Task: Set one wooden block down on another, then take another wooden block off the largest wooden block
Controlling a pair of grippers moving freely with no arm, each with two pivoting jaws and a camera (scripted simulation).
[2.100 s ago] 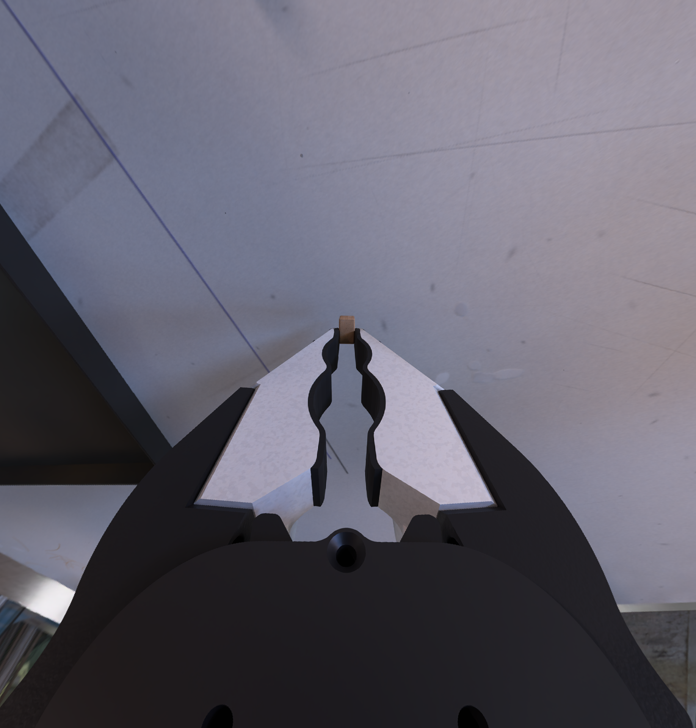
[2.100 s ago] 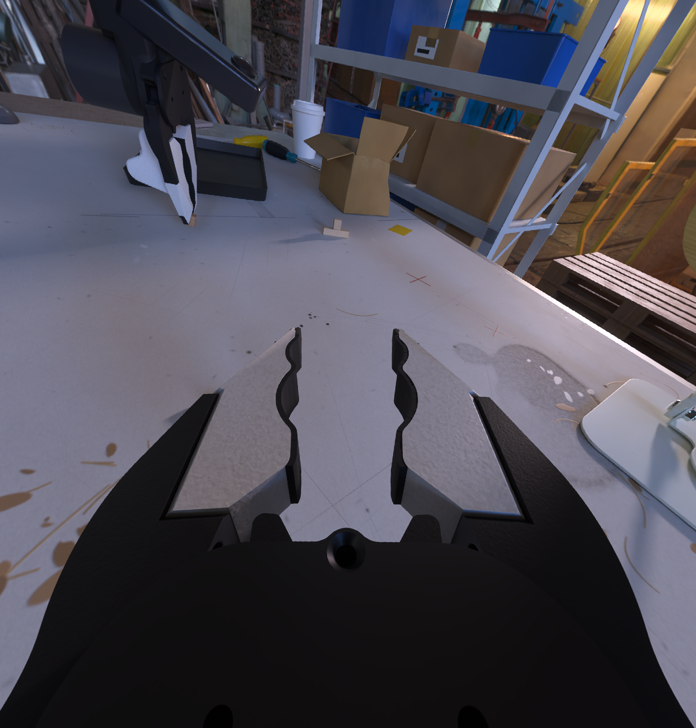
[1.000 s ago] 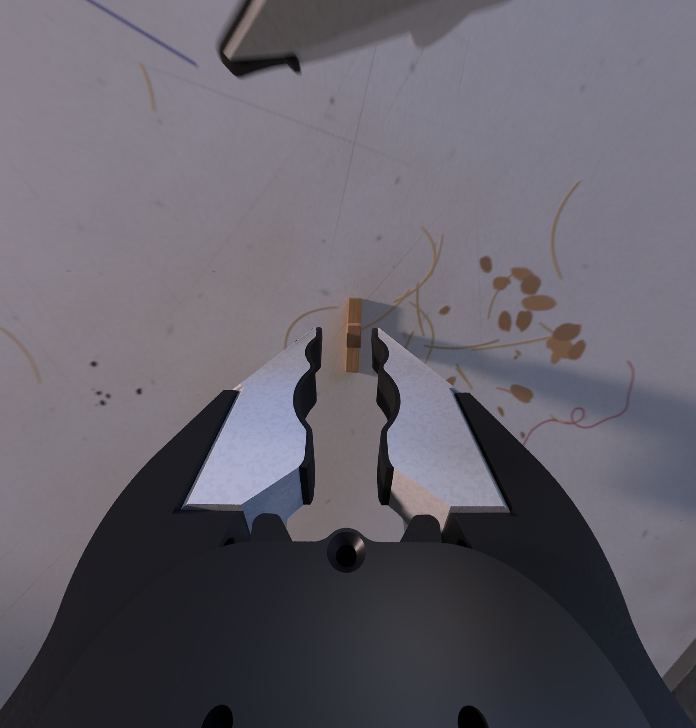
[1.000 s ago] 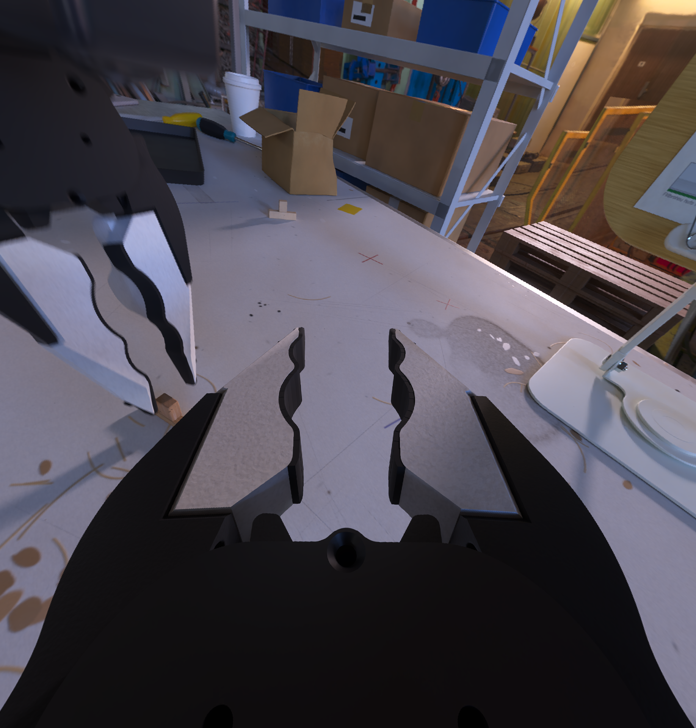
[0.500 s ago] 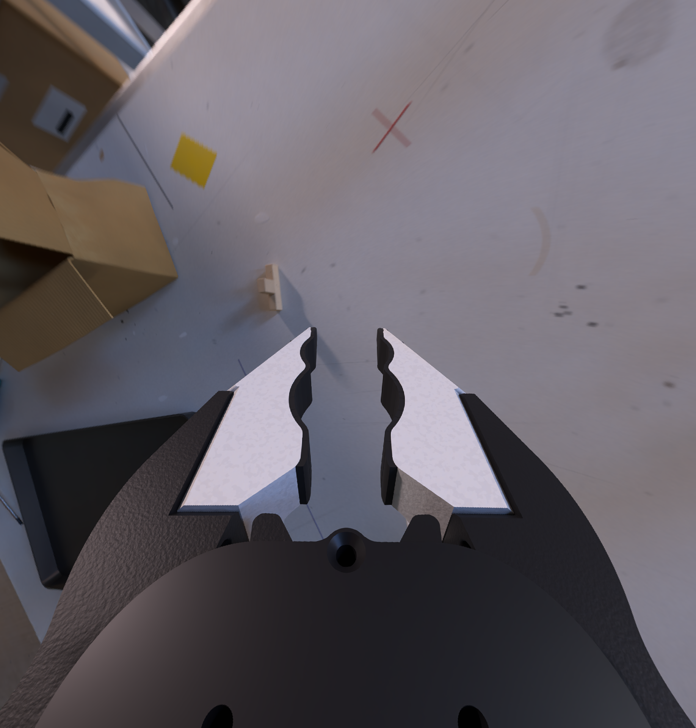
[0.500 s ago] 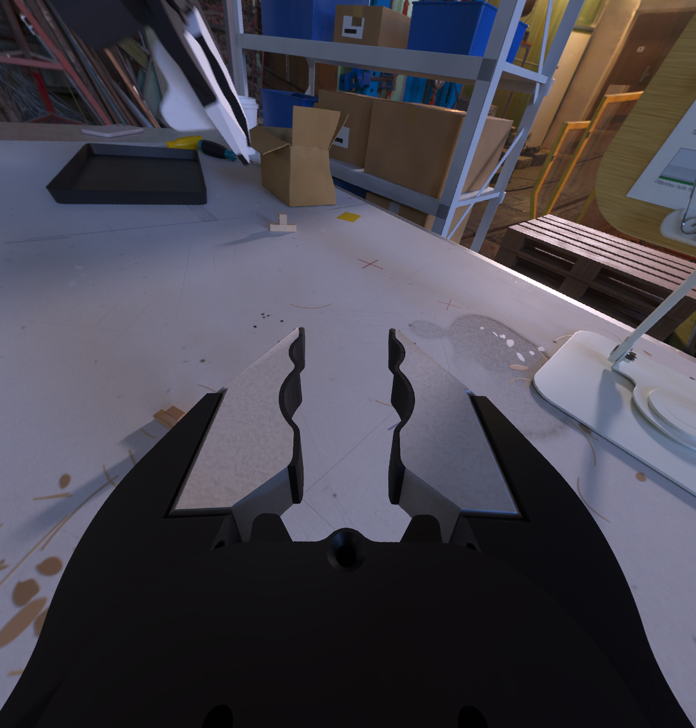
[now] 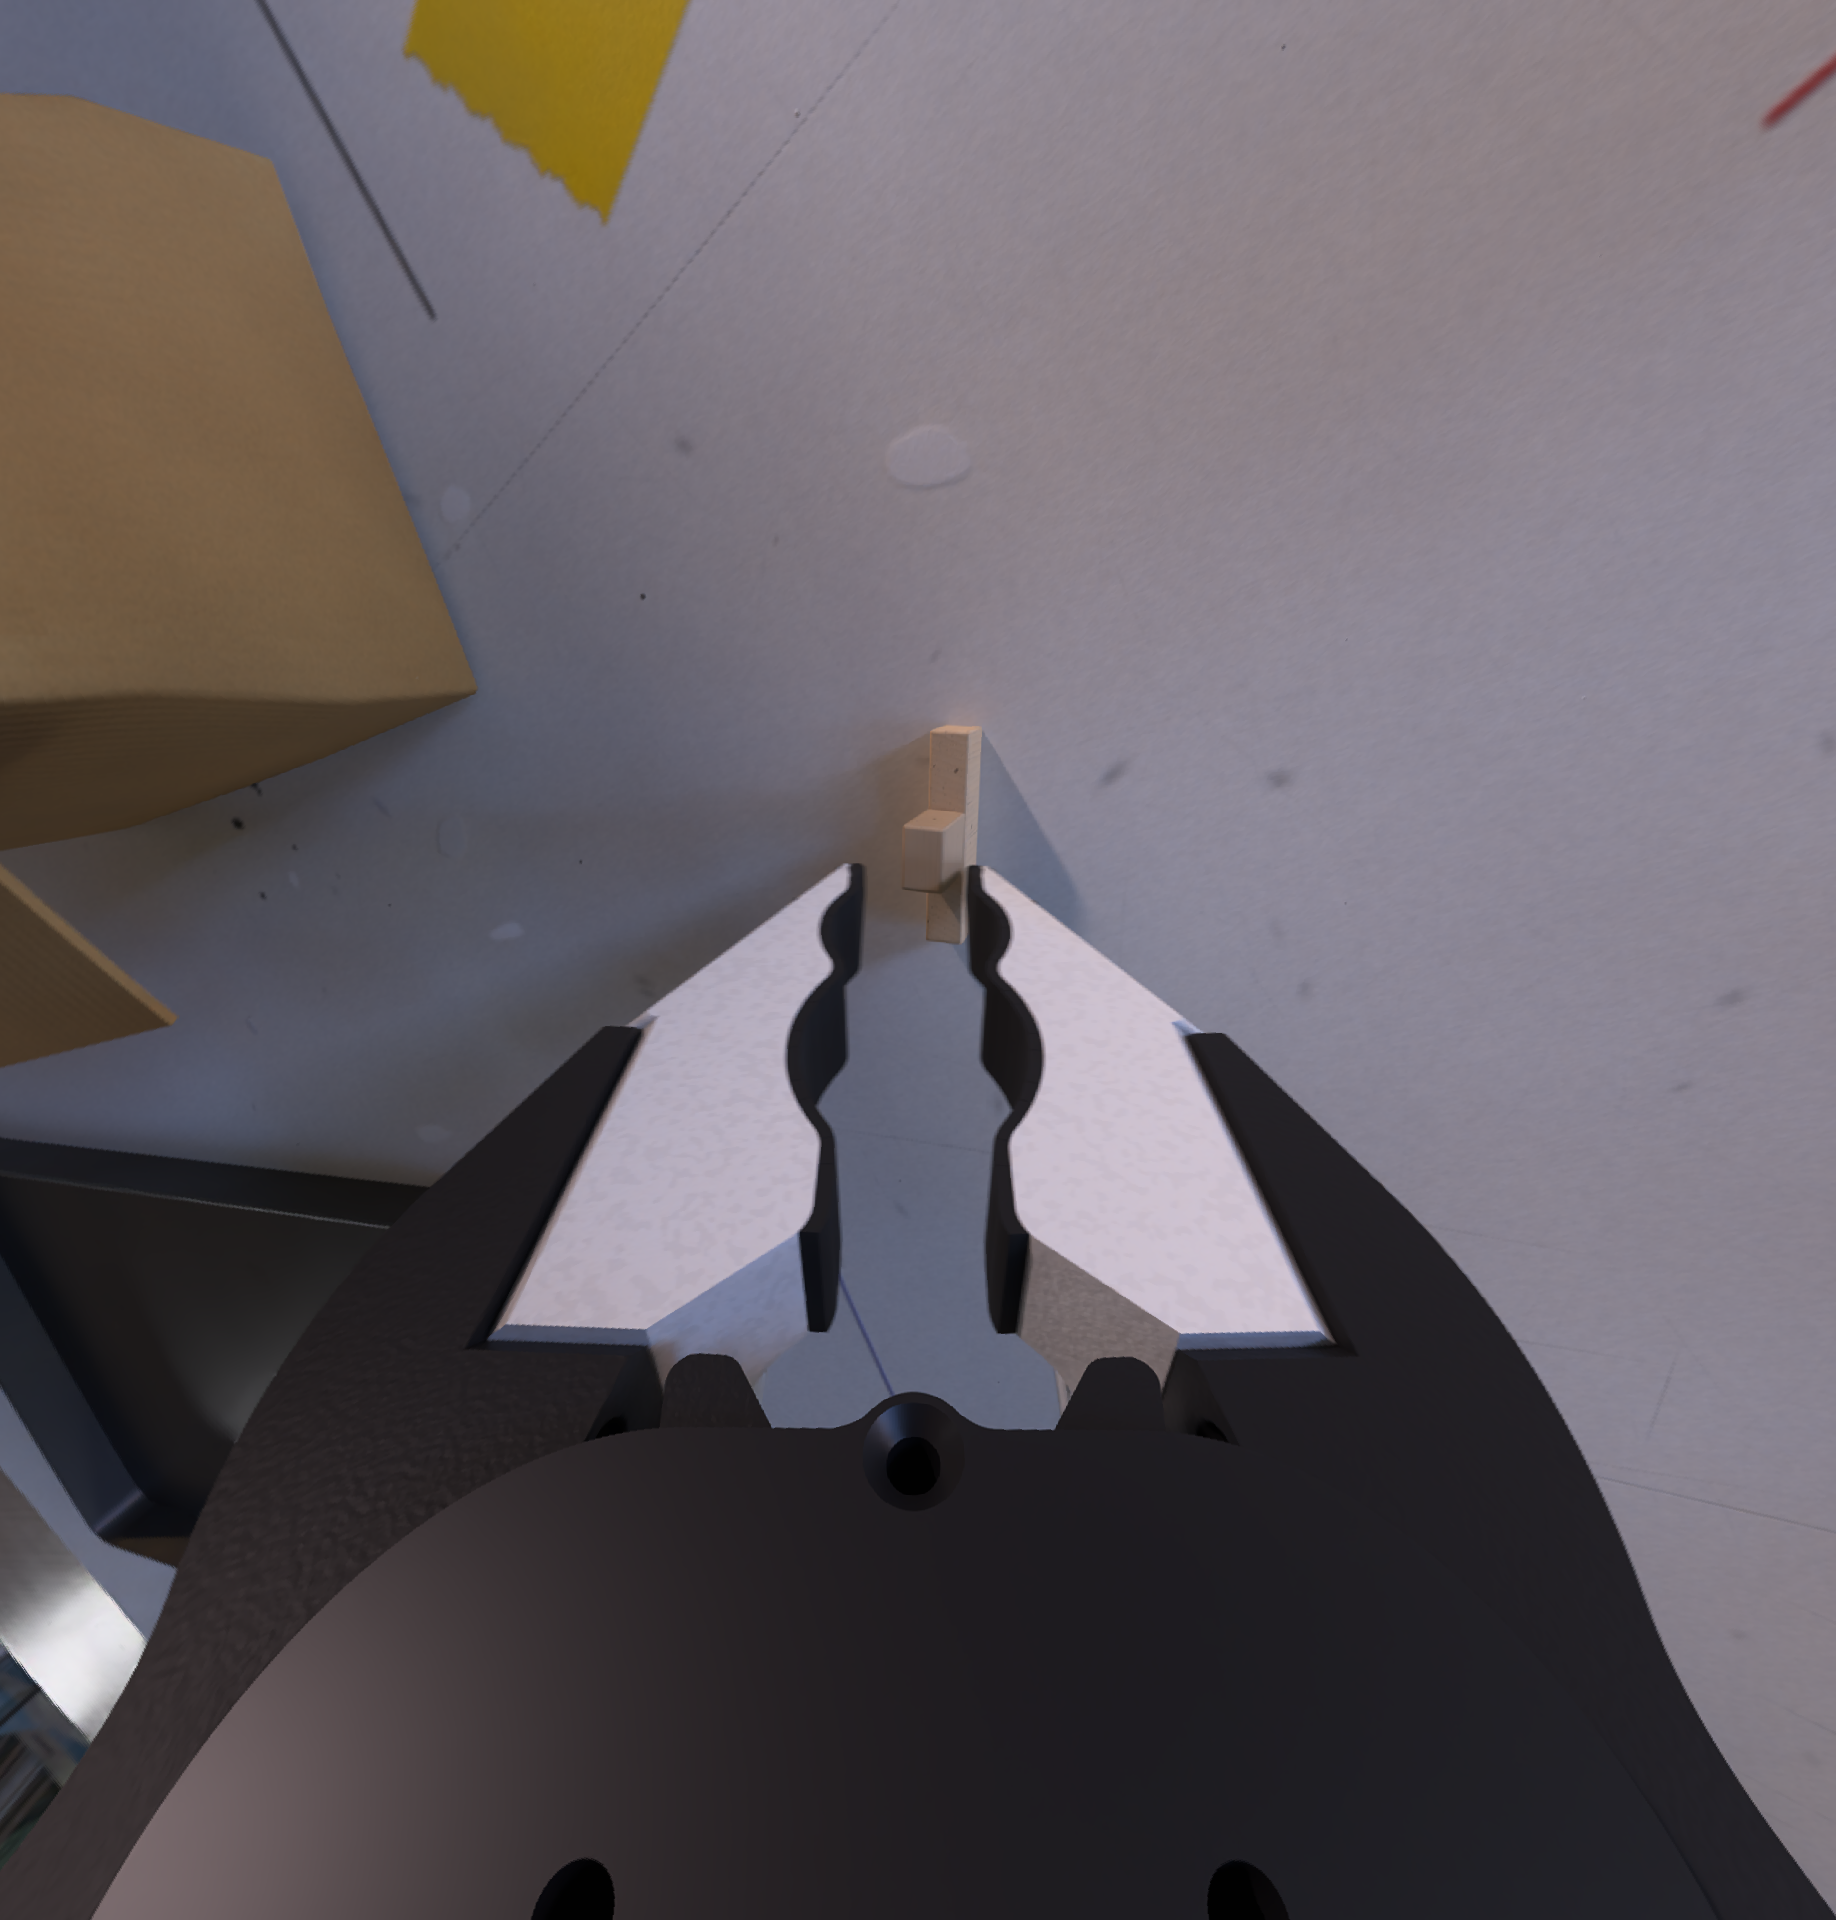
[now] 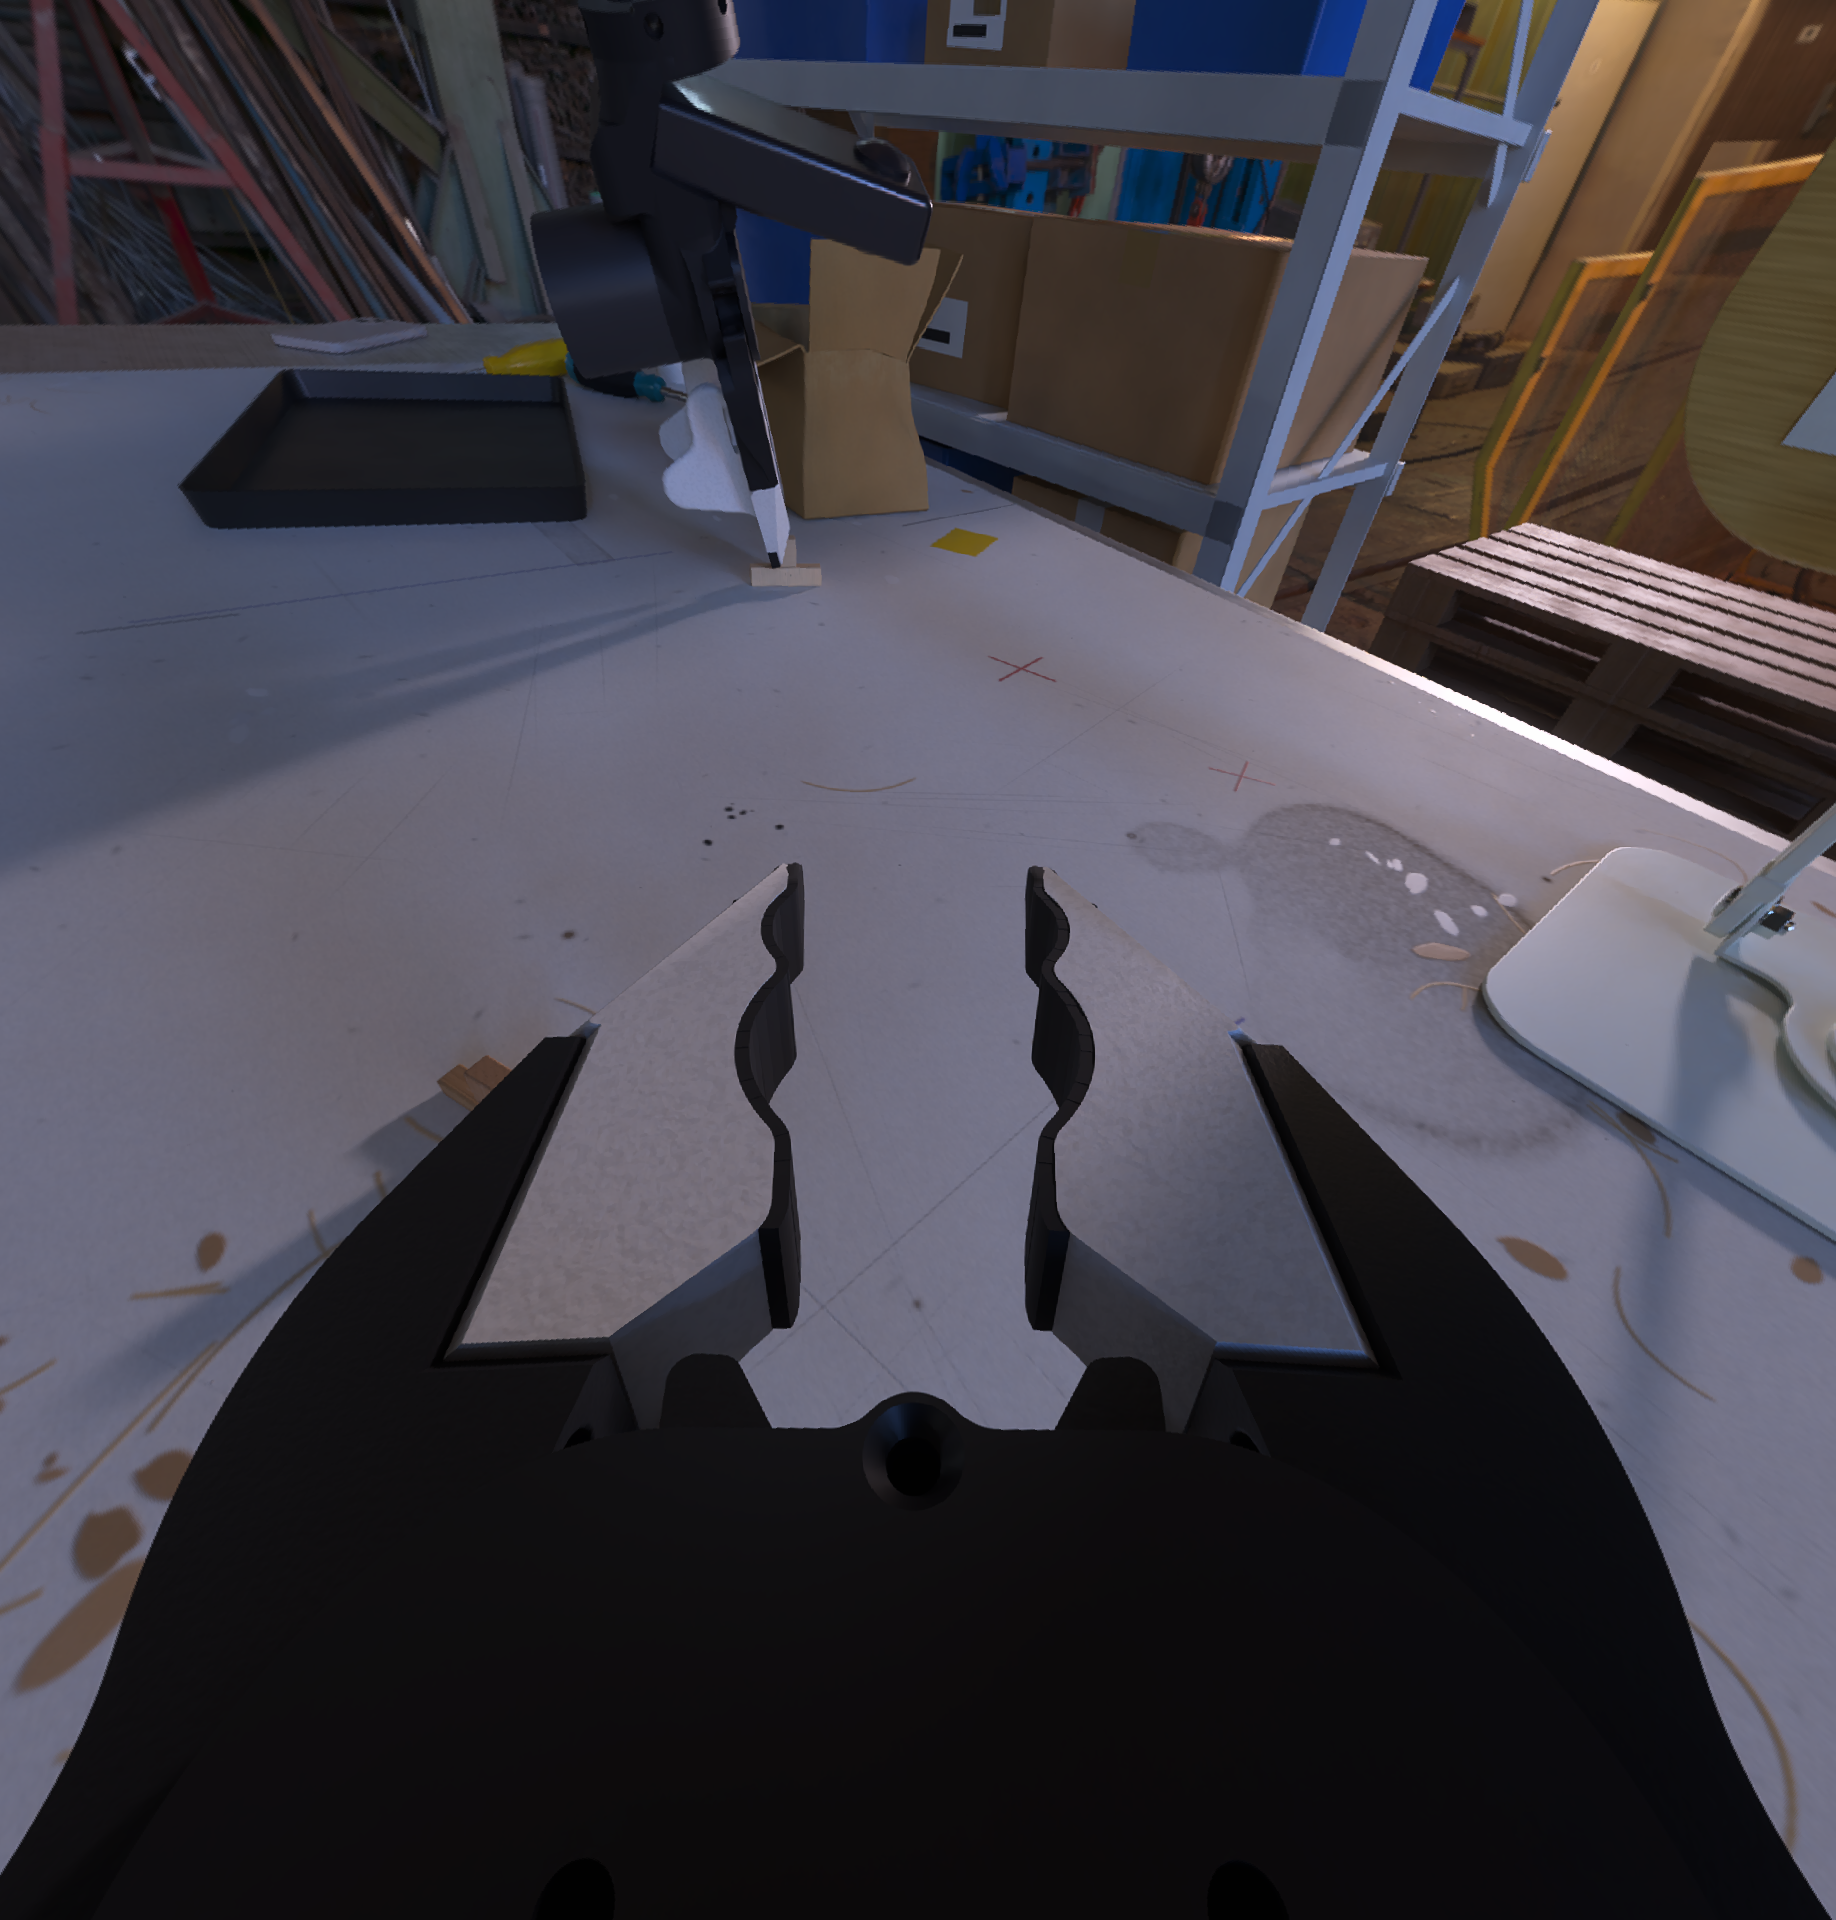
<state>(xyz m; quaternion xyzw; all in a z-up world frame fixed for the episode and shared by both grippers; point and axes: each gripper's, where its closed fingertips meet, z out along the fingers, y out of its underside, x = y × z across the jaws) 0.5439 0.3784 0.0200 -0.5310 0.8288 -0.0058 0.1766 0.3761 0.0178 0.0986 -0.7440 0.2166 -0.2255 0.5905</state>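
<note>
A small pale wooden cube [image 7: 929, 847] sits on a long flat pale wooden block [image 7: 953, 774] on the grey table. My left gripper [image 7: 914, 878] is open, its tips low on either side of the cube, not closed on it. In the right wrist view the left gripper [image 8: 772, 545] stands far off, tips down on that flat block [image 8: 786, 575]; the cube is mostly hidden there. A brown wooden block stack [image 8: 472, 1081] lies near my right gripper [image 8: 914, 878], partly hidden by its left finger. The right gripper is open and empty above the table.
An open cardboard box [image 7: 166, 468] stands just left of the pale blocks and shows in the right wrist view [image 8: 841, 436]. A black tray [image 8: 384, 447] lies beyond. A white lamp base [image 8: 1672, 1039] is at right. Yellow tape [image 8: 963, 540] and the table edge [image 8: 1516, 717] are nearby.
My left gripper let go of a small block on the brown block, crossed to the box and came down around the pale cube. The right gripper has barely moved.
</note>
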